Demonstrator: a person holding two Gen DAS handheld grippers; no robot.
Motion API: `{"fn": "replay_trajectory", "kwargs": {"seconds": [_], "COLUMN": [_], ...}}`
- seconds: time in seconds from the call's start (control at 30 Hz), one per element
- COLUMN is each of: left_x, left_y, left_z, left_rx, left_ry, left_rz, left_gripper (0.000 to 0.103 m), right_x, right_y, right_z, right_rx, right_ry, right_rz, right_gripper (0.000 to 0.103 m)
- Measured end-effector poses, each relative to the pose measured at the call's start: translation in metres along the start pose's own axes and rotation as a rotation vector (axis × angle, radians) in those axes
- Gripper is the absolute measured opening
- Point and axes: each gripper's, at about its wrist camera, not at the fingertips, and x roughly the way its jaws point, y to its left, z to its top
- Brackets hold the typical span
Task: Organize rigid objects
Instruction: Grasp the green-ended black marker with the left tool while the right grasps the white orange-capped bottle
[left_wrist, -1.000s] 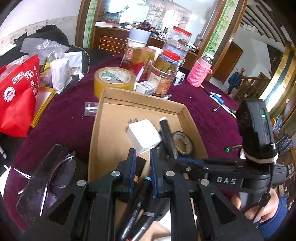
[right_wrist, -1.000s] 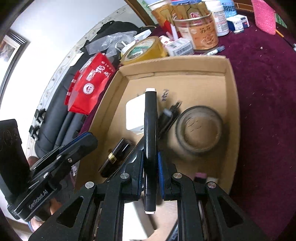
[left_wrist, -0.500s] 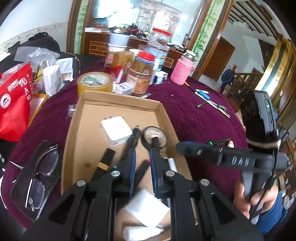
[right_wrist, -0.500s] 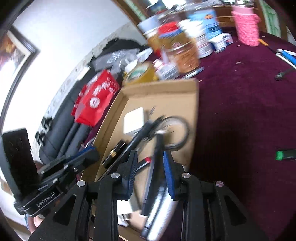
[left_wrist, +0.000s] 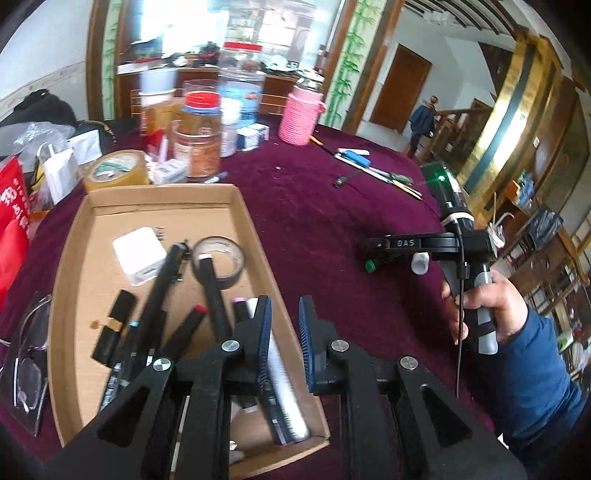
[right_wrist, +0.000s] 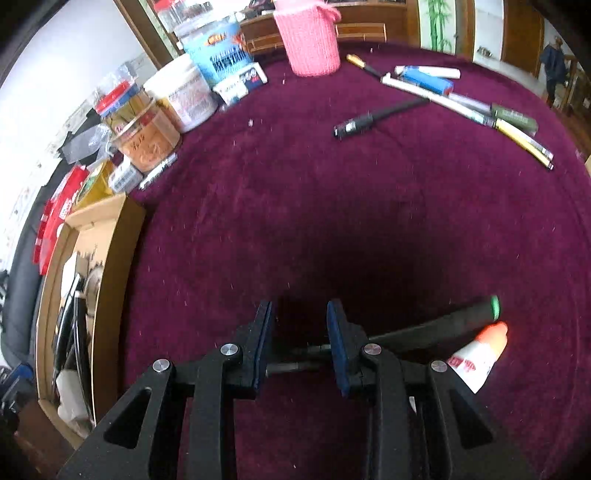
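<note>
Our right gripper (right_wrist: 301, 345) hangs empty, jaws parted, over the green-tipped pen (right_wrist: 443, 326) — our left gripper (left_wrist: 284, 339) is closed, empty, above the cardboard box (left_wrist: 242, 206).

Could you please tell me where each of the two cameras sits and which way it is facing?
Left wrist: on the left hand-held gripper, facing down over the cardboard box; the right hand shows.
Right wrist: on the right hand-held gripper, facing down at the tablecloth above a green-tipped pen; no hand shows.
Shared: box, pink holder, pen.
</note>
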Motion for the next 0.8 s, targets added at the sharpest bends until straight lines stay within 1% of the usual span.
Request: {"fn": "replay_trajectory", "kwargs": {"seconds": [0.07, 0.13, 0.17, 0.2, 0.23, 0.27, 0.3, 0.33, 0.37, 0.4, 0.43, 0.47, 0.5, 0.53, 0.57, 0.63, 0.7, 0.73, 0.8], "left_x": [0.003, 0.005, 0.007, 0.008, 0.011, 0.012, 0.017, 0.021, 0.026, 0.031, 0.036, 0.043, 0.049, 0.054, 0.061, 0.07, 0.077, 0.078, 0.082], "left_y": [-0.007, -0.011, -0.014, -0.017, -0.021, -0.025, -0.03, -0.035, -0.042, -0.049, -0.055, -0.064, -0.07, -0.077, -0.085, -0.097, -0.108, -0.113, -0.122], "left_z": [0.0, 0.0, -0.001, -0.001, -0.001, -0.001, 0.0, 0.001, 0.002, 0.004, 0.005, 0.007, 0.009, 0.01, 0.011, 0.012, 0.013, 0.013, 0.013], "left_rx": [0.013, 0.022, 0.029, 0.037, 0.046, 0.052, 0.059, 0.066, 0.075, 0.079, 0.082, 0.087, 0.09, 0.094, 0.094, 0.098, 0.113, 0.115, 0.116], "left_ry": [0.009, 0.016, 0.022, 0.027, 0.034, 0.04, 0.05, 0.059, 0.07, 0.079, 0.089, 0.106, 0.117, 0.128, 0.143, 0.165, 0.176, 0.18, 0.186], "left_rz": [-0.005, -0.013, -0.016, -0.019, -0.025, -0.031, -0.039, -0.043, -0.052, -0.067, -0.08, -0.091, -0.097, -0.105, -0.118, -0.129, -0.128, -0.132, -0.147], "left_gripper": [0.013, 0.013, 0.013, 0.013, 0.013, 0.013, 0.013, 0.013, 0.013, 0.013, 0.013, 0.013, 0.013, 0.013, 0.013, 0.013, 0.013, 0.013, 0.013], "right_x": [-0.003, -0.014, -0.019, -0.026, -0.034, -0.034, -0.058, -0.073, -0.082, -0.088, -0.092, -0.093, -0.091, -0.089, -0.084, -0.077, -0.069, -0.067, -0.059], "right_y": [0.001, -0.004, -0.007, -0.01, -0.015, -0.015, -0.027, -0.038, -0.046, -0.053, -0.061, -0.073, -0.082, -0.093, -0.104, -0.117, -0.119, -0.119, -0.116], "right_z": [-0.002, -0.021, -0.029, -0.037, -0.043, -0.043, -0.05, -0.051, -0.051, -0.049, -0.047, -0.046, -0.046, -0.047, -0.049, -0.049, -0.048, -0.047, -0.044], "right_rx": [-0.009, -0.037, -0.047, -0.049, -0.045, -0.045, -0.016, 0.017, 0.033, 0.04, 0.046, 0.073, 0.104, 0.142, 0.187, 0.238, 0.249, 0.253, 0.262], "right_ry": [0.006, 0.037, 0.048, 0.045, 0.03, 0.03, -0.027, -0.076, -0.112, -0.148, -0.178, -0.197, -0.197, -0.186, -0.17, -0.146, -0.133, -0.128, -0.125], "right_rz": [0.002, 0.019, 0.012, 0.025, 0.057, 0.057, 0.141, 0.166, 0.155, 0.113, 0.043, -0.021, -0.036, -0.017, 0.024, 0.061, 0.094, 0.125, 0.139], "right_gripper": [0.026, 0.026, 0.027, 0.027, 0.027, 0.027, 0.027, 0.027, 0.027, 0.031, 0.033, 0.036, 0.036, 0.036, 0.036, 0.035, 0.035, 0.035, 0.035]}}
